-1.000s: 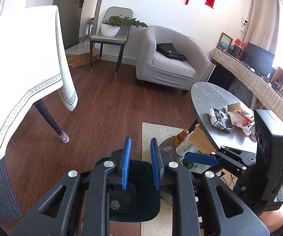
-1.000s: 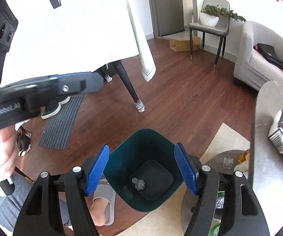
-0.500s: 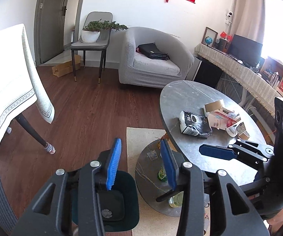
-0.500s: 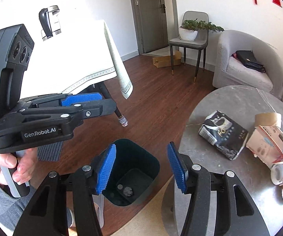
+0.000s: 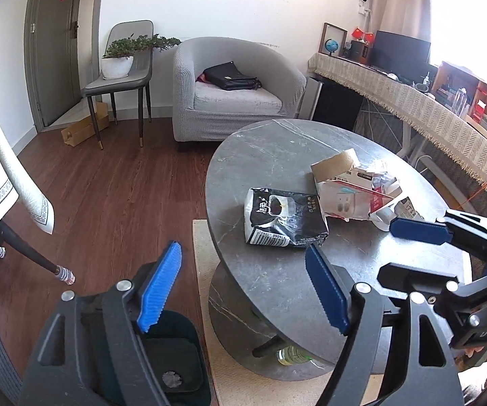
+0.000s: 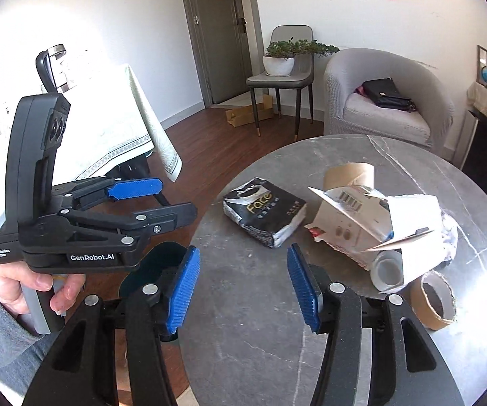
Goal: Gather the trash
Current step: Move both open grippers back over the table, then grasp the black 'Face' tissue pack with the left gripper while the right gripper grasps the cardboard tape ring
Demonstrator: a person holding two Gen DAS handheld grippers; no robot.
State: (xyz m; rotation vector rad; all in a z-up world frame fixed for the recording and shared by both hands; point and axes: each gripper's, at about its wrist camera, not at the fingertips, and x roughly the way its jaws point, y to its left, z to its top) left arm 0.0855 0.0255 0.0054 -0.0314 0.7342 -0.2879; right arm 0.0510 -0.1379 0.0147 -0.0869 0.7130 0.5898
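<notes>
1. Now the trash lies in a heap on the round grey desk [image 6: 311,304]: a black pack [image 6: 264,216] toward the near-left, and at its 3 o'clock a torn white carton [image 6: 355,226], cardboard rolls [image 6: 433,300] and crumpled paper, touching one another.
2. By my reading, the step in hand is the reach for the next piece; nothing is gripped yet.
3. Left gripper [image 5: 243,287]: its jaws are opening, nothing between them, with the pack just beyond at 12 o'clock.
4. Right gripper [image 6: 243,287]: its jaws are also opening and bare, hovering over bare desk, the pack at 12 o'clock and the carton at 1 o'clock.
5. Next move likely calls for one gripper to come down on the pack, which sits apart enough to take alone.
6. Edges: the pack lies near the desk's left rim, so a push at 9 o'clock could slide it off.
7. Open room: the green bin [image 5: 179,365] stands on the floor at 7 o'clock, beside the desk's foot, and bare floor lies beyond it. The two grippers are close together, so they could clash.
</notes>
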